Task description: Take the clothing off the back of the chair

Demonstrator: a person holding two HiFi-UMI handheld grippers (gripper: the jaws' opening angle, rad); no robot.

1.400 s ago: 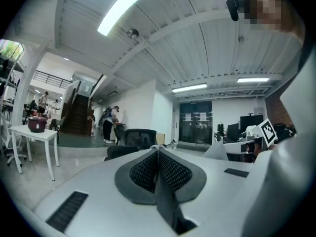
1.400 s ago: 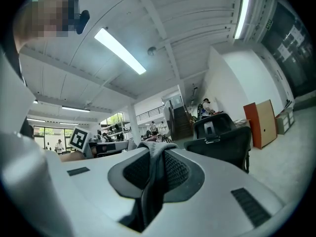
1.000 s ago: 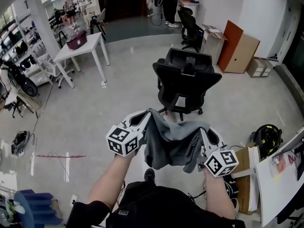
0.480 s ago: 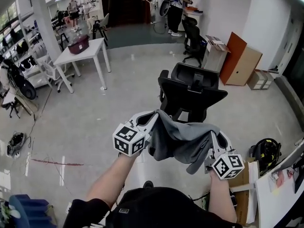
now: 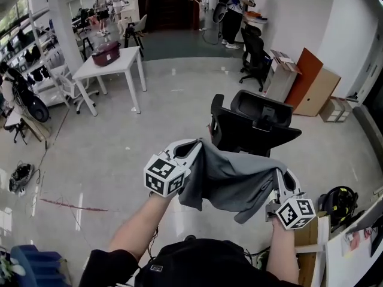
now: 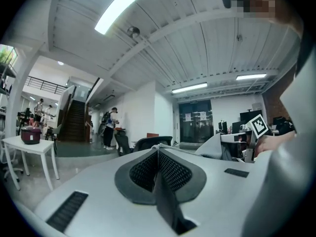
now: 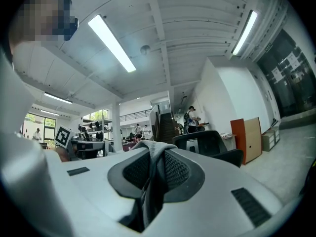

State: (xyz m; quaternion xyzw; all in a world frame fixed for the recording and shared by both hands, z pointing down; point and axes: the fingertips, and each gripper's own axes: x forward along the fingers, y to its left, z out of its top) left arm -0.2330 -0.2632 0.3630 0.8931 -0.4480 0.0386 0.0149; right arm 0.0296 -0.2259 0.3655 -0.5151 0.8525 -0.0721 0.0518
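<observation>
- Grey cloth sits in both grips: the left hand-held gripper [image 5: 192, 149] is clamped tight on one edge of the clothing [image 5: 233, 181], and the right hand-held gripper [image 5: 280, 177] is pinched on a thicker fold at the other.
- The clothing hangs stretched between them, apparently clear of the black chair [image 5: 257, 121] beyond.
- The lift-off looks done. Next comes carrying it away with both grips firm.
</observation>
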